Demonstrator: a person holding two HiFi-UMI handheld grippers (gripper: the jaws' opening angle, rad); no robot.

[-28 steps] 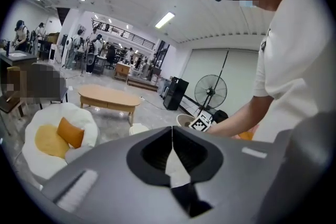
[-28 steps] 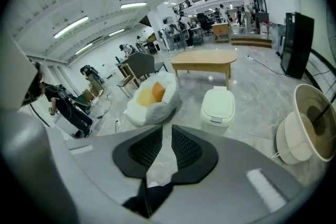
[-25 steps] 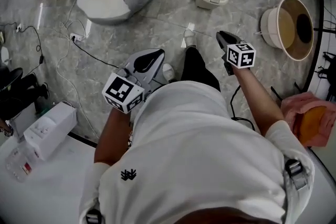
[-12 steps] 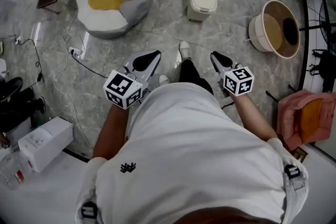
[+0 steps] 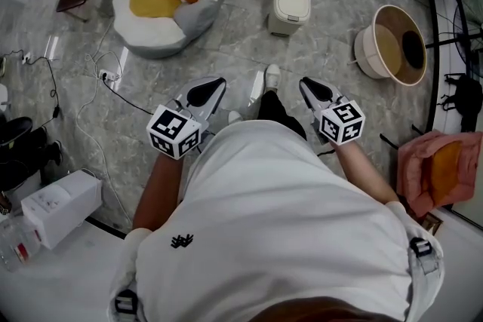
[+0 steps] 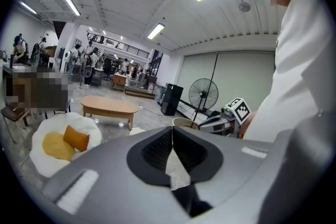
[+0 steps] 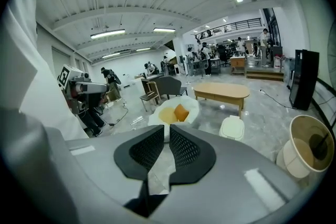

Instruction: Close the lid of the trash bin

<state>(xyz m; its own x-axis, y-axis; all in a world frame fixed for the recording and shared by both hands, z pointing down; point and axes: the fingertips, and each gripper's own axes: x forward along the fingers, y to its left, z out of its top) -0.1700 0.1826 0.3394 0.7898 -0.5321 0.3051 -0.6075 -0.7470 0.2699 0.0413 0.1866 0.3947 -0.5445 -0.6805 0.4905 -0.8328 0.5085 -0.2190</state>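
Note:
The cream trash bin (image 5: 290, 6) stands on the marble floor ahead of the person, its lid lying flat and down. It also shows in the right gripper view as the trash bin (image 7: 231, 127), past the jaws and to their right. My left gripper (image 5: 206, 93) is held in front of the body, shut and empty, well short of the bin. My right gripper (image 5: 310, 90) is beside it at the same height, its jaws all but touching, with nothing between them. The left gripper (image 6: 172, 131) points out over the room, and neither gripper touches the bin.
A white beanbag (image 5: 143, 23) with an orange cushion lies to the bin's left. A round beige tub (image 5: 364, 56) sits at the right. A wooden table (image 7: 220, 92) stands behind the bin. Cables (image 5: 98, 75) trail over the floor at left. A pink cushion (image 5: 441, 173) is at right.
The person has stepped back, so the bin looks smaller and farther off. Both grippers have drawn in towards the body and stayed shut.

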